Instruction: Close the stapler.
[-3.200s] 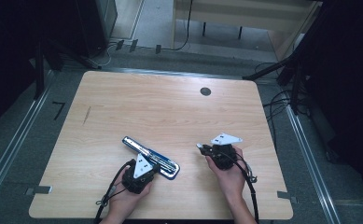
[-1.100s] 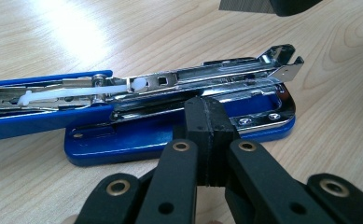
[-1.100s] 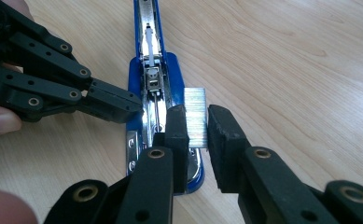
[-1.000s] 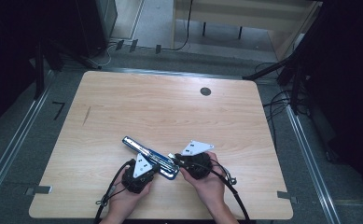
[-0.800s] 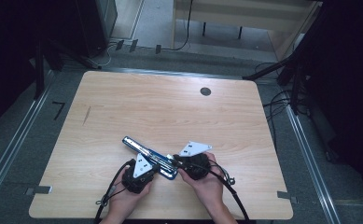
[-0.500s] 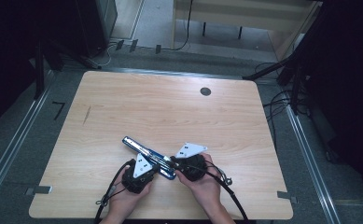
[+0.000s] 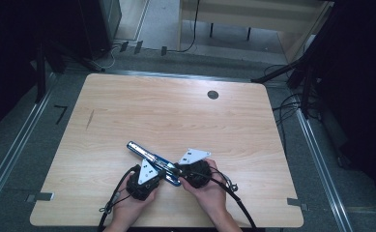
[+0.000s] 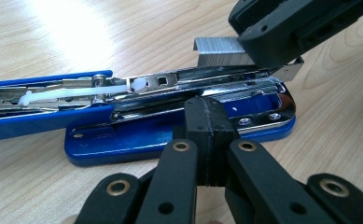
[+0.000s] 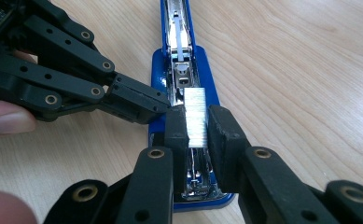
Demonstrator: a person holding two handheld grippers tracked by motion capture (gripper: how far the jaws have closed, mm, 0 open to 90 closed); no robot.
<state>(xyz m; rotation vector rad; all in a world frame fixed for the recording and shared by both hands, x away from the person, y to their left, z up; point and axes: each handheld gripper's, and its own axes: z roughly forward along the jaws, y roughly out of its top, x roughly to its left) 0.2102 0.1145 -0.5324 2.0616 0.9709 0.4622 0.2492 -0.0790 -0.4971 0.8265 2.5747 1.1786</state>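
A blue stapler [image 7: 142, 151] lies swung open on the wooden table [image 7: 176, 116], its metal magazine [image 8: 202, 77] facing up. My left gripper [image 8: 210, 109] is shut with nothing between its pads, and its tip presses on the stapler's blue base [image 8: 137, 140]. In the high view the left gripper [image 7: 157, 175] sits at the stapler's near end. My right gripper [image 9: 197, 123] is shut on a silver strip of staples [image 9: 195, 116], held just over the magazine [image 9: 181, 56]. The staple strip [image 8: 219, 51] hovers at the magazine's front end. In the high view the right gripper [image 7: 178, 170] meets the left one over the stapler.
A black round grommet [image 7: 213, 94] sits at the table's far right. A short dark mark [image 7: 90, 119] lies on the left part. Cables run over the floor right of the table [image 7: 292, 106]. The stapler's blue top arm [image 7: 135, 146] points far-left.
My right gripper has moved left with the staple strip from the table's right side to the stapler's near end. The left gripper and stapler have stayed in place.
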